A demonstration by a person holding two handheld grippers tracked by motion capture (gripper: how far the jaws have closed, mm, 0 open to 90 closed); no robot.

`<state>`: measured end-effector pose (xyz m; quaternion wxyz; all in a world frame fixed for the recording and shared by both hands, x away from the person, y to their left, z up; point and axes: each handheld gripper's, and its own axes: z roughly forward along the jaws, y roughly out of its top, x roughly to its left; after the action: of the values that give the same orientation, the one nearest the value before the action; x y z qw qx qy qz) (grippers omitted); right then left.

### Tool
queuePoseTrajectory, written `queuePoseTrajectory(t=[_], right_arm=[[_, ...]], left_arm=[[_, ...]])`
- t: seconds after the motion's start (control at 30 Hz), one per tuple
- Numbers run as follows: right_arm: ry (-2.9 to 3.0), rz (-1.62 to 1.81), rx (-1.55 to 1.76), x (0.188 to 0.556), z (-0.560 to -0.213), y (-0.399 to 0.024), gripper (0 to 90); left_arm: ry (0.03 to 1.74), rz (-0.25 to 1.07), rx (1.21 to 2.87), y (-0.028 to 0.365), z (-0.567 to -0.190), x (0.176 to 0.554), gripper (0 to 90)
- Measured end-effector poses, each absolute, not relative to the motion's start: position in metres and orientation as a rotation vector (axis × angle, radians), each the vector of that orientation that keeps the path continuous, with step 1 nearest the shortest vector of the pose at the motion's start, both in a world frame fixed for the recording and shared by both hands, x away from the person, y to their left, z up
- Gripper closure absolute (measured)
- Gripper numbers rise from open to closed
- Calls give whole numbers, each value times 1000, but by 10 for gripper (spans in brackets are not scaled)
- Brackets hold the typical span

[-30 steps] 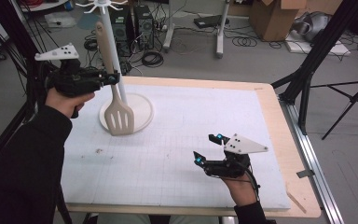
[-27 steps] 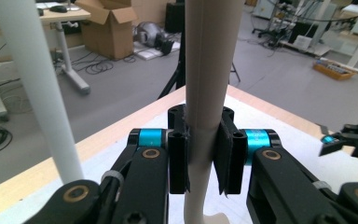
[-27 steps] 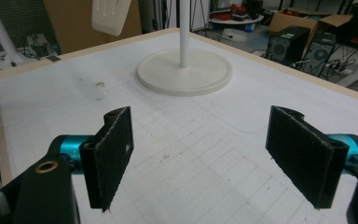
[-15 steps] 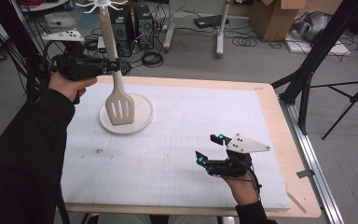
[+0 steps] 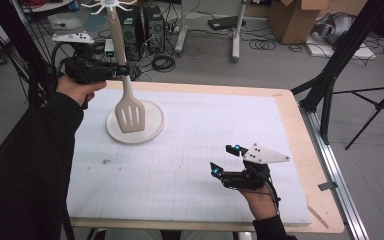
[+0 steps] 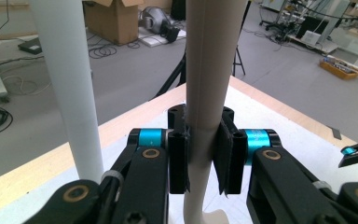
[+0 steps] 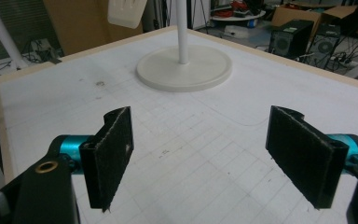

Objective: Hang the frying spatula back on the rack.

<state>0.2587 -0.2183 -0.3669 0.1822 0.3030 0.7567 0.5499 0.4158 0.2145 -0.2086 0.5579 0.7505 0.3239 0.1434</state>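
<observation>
One gripper (image 5: 130,74) clamps the spatula (image 5: 129,112) above the table's (image 5: 290,150) far-left edge.

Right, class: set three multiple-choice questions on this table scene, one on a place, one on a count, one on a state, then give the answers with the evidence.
1. Where does the round white base of the utensil stand sit?
A. at the table's far left part
B. at the near right corner
C. on the floor

2. How many slots does the blade of the beige slotted plastic spatula show?
A. one
B. three
C. six

3. How stand the jaws of the right gripper?
A. shut on the spatula
B. shut on nothing
C. open with nothing between

Answers:
1 A: the high view shows the base far left on the white mat.
2 B: three dark slits show in the blade.
3 C: its own view shows the pads wide apart over bare mat; the left gripper clamps the spatula's handle.
</observation>
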Motion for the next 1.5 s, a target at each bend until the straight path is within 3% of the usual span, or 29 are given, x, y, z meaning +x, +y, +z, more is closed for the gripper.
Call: queuePoseTrajectory(t=[0.13,0.27,0.33,0.57,0.77,0.93,1.13,1.5], right_arm=[[2138,1551,860,259,-368,-219,221],[2134,1551,862,258,-368,-219,221],[2135,1546,863,257,-368,-219,221],[2128,1544,878,255,-369,-222,221],[2143,1523,874,254,-372,-220,221],[2144,1501,890,256,-376,-224,220],[2139,1459,920,258,-384,-234,209],[2125,1405,966,257,-395,-250,193]], left_arm=[[762,351,1747,214,-211,413,762],[763,375,1664,218,-216,406,527],[765,395,1641,221,-218,401,451],[684,477,1594,237,-233,372,323],[644,515,1493,247,-270,342,222],[640,499,1521,243,-312,321,164],[655,449,1600,235,-358,300,162],[646,486,1585,226,-391,271,170]])
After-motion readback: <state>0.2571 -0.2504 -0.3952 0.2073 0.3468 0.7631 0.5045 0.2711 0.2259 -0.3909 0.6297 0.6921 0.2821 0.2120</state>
